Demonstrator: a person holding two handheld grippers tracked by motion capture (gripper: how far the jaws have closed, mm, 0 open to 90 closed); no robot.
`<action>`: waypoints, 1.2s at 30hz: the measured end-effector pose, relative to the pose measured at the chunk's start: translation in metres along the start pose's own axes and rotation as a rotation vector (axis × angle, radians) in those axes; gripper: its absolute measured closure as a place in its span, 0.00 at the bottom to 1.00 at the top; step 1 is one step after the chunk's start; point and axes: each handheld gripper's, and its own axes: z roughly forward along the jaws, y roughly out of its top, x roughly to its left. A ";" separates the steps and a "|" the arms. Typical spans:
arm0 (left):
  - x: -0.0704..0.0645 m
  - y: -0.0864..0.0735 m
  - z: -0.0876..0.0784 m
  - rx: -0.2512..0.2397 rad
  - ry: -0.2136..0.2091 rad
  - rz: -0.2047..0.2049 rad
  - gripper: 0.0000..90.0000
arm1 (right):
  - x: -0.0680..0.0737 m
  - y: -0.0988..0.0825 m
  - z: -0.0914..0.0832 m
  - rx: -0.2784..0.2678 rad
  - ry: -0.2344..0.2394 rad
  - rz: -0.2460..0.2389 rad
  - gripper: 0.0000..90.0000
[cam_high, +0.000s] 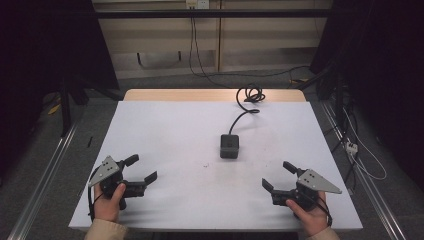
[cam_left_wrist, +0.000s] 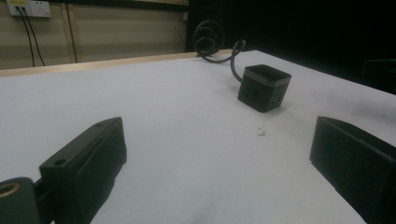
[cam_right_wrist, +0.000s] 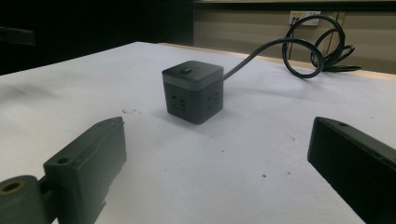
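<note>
Black cube power strip (cam_high: 229, 146) sits mid-surface (cam_high: 165, 130), cord (cam_high: 248, 100) coiled behind. Left gripper (cam_high: 141, 169) and right gripper (cam_high: 276, 175) fingers spread wide, empty, well apart from cube, either side.

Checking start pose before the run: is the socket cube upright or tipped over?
Upright. The socket cube sits flat on the white table, button face up, sockets on its side faces, cable leaving from the back. Neither gripper touches it.

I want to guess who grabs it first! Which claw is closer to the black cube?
Right. The right claw sits just below-right of the black cube; the left claw is farther off, at its lower left. Both are open.
</note>
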 end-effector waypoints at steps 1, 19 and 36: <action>0.000 0.000 0.000 0.000 0.000 0.000 0.04 | 0.000 0.000 0.000 0.001 0.001 0.001 0.04; 0.002 0.002 0.000 -0.008 -0.005 0.002 0.04 | 0.001 0.007 0.014 0.004 -0.002 -0.007 0.05; 0.000 0.002 0.004 -0.015 -0.021 -0.010 0.04 | -0.004 0.022 0.041 0.032 -0.024 -0.029 0.05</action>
